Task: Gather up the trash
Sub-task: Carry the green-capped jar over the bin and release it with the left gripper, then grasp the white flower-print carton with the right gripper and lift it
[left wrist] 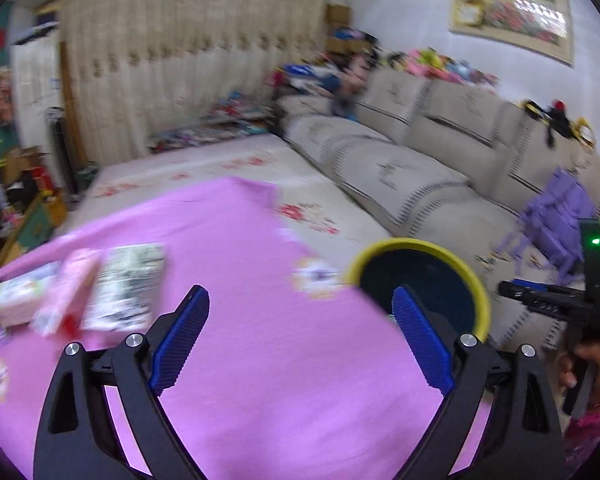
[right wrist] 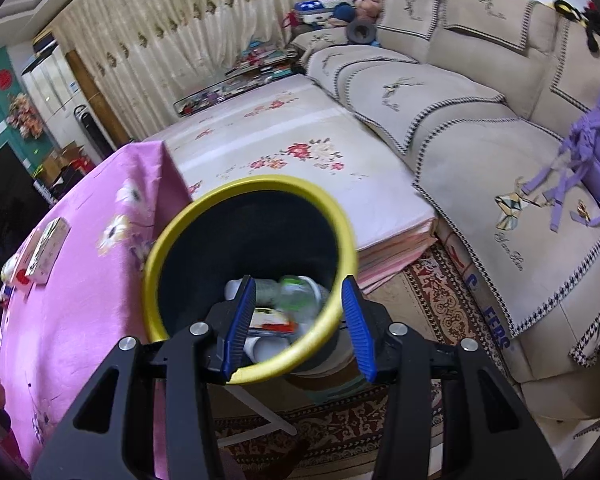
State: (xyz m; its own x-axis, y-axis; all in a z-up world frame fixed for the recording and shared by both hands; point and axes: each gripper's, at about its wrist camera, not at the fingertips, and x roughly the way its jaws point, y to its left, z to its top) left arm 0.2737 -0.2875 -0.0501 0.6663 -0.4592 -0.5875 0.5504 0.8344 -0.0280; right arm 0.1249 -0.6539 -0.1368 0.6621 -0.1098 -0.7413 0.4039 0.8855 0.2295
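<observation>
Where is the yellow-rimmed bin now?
The yellow-rimmed bin sits at the right edge of the pink tablecloth; the right gripper straddles its near rim.

- The left wrist view looks forward and down between its own two fingers, close over a pink tablecloth [left wrist: 260, 280], facing a beige sofa [left wrist: 400, 168] and curtains [left wrist: 172, 60]; it is blurred.
- The right wrist view looks steeply down, very near, into a yellow-rimmed bin [right wrist: 204, 216].
- Both views share the bin [left wrist: 384, 246], the tablecloth [right wrist: 80, 280], the sofa [right wrist: 460, 120], the curtains [right wrist: 180, 20] and a purple bag [left wrist: 552, 212].
</observation>
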